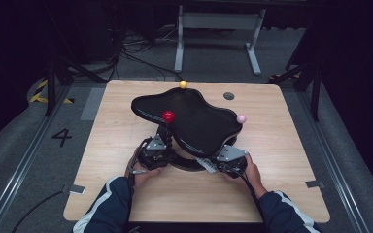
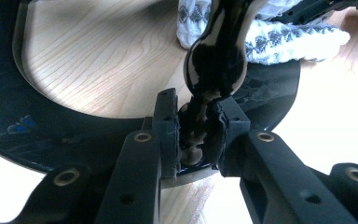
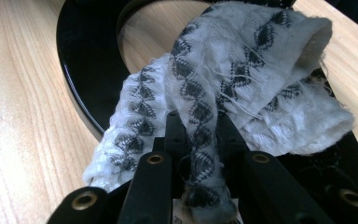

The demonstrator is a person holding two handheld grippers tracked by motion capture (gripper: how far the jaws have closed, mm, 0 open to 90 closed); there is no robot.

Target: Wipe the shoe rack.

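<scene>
- The cloth, white knit with rows of black zigzag diamonds and frayed threads, is bunched and clamped in the right tongs; its loose end lies just ahead of them on the stand's glossy black ring base.
- The left tongs are closed on the black stem of the stand, low down where it meets the base; the cloth shows just beyond that stem.
- Above both tongs the wavy black tray tilts on its stem, with a red ball, a yellow ball and a pink ball at its edge.
- Judged from this, the job is wiping the stand: one hand steadies it and the cloth is at the base, so wiping looks under way. The base gleams without visible smears. How much is left I cannot tell; the tray's top and the far rim of the ring seem yet to be covered.
- The wooden tabletop carries the stand.
</scene>
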